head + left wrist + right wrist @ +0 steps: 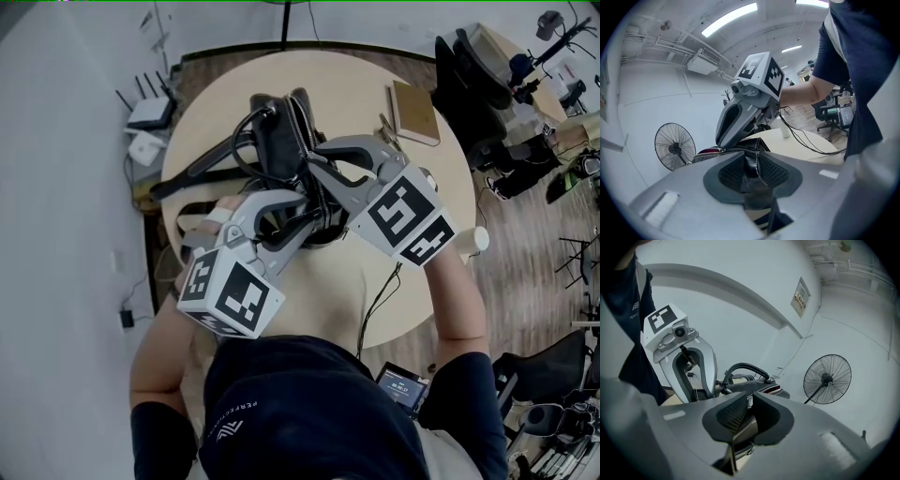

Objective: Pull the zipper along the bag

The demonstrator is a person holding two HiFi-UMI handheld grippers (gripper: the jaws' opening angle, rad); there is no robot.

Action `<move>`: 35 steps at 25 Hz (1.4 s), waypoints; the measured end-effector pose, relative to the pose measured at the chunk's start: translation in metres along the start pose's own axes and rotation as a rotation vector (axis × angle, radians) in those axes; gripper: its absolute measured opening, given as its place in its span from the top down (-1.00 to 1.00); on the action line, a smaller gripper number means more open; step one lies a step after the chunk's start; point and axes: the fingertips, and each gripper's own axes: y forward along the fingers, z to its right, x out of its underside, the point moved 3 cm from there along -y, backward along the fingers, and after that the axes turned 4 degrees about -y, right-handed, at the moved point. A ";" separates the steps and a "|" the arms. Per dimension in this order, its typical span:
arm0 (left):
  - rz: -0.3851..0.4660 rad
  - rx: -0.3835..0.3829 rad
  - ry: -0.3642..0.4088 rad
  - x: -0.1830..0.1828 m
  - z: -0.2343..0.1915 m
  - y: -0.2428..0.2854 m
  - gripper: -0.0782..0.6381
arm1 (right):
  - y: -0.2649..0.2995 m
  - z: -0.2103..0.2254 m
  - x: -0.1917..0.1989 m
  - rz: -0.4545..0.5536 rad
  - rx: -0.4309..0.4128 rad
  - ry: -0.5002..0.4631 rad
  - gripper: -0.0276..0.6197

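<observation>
A black bag (281, 131) with looped handles stands on the round beige table (216, 103). My left gripper (305, 217) reaches in from the lower left and is shut on a fold of the bag's black fabric (751, 169) beside the zipper line (733, 150). My right gripper (314, 161) comes in from the right, above the bag's top. In the right gripper view its pads are pinched on the zipper pull (745, 427), a dark tab with a small metal piece. The bag's far end and a curved handle (745, 367) show beyond the jaws.
A brown notebook (414, 112) lies at the table's far right and a white cup (473, 239) at its right edge. A cable (380, 300) runs over the near side. A white router (150, 114) sits left of the table, office chairs (469, 75) to the right.
</observation>
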 end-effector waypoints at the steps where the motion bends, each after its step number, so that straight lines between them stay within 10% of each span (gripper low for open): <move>1: 0.001 0.000 -0.001 0.000 0.000 0.000 0.45 | 0.000 0.000 0.000 -0.002 0.010 -0.014 0.79; 15: 0.011 0.000 -0.003 -0.002 0.000 -0.002 0.45 | 0.010 0.010 -0.008 -0.074 0.150 -0.170 0.78; 35: 0.033 0.040 -0.048 0.001 0.004 -0.004 0.45 | 0.055 0.053 -0.018 -0.055 0.223 -0.115 0.87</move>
